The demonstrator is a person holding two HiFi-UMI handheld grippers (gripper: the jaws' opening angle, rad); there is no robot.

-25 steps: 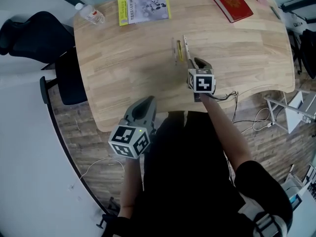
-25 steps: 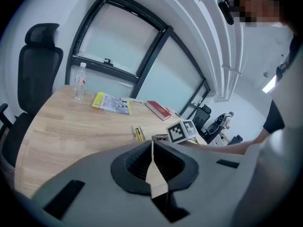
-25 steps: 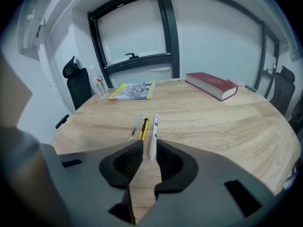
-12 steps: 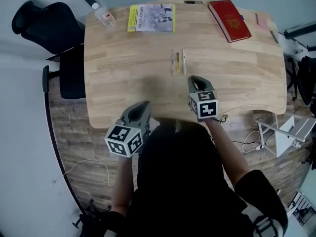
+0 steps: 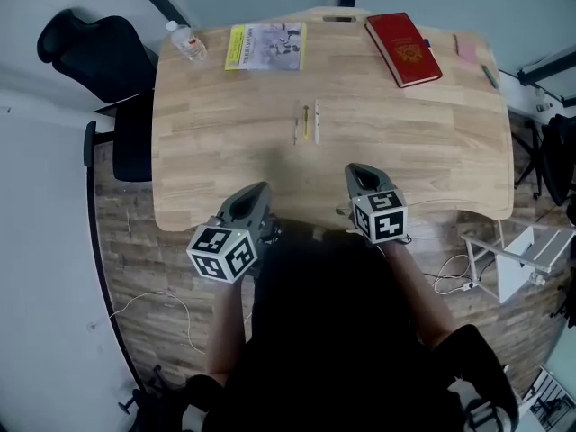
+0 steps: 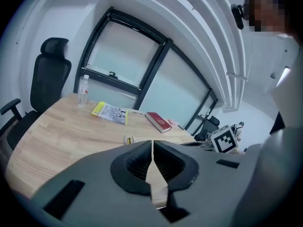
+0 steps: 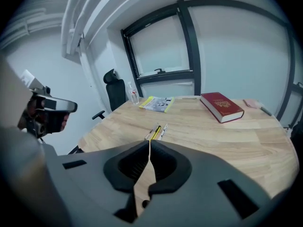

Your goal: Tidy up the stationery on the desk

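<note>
Three pens [image 5: 306, 122] lie side by side near the middle of the wooden desk [image 5: 414, 124]; the right gripper view shows the same pens [image 7: 156, 131] just beyond its jaws. My right gripper [image 5: 358, 171] sits at the desk's near edge, a short way behind the pens, jaws shut and empty. My left gripper [image 5: 256, 192] hovers at the near edge to the left, also shut with nothing in it. A red book [image 5: 402, 36] lies at the far right and a yellow-edged booklet [image 5: 265, 46] at the far left.
A water bottle [image 5: 186, 40] stands at the desk's far left corner. A pink item [image 5: 466, 48] and a dark pen [image 5: 489, 76] lie near the right edge. A black office chair [image 5: 90, 48] stands left of the desk, and cables [image 5: 454, 273] trail on the floor.
The right gripper has drawn back from the pens toward the desk's near edge. The left gripper has stayed near that edge, still shut.
</note>
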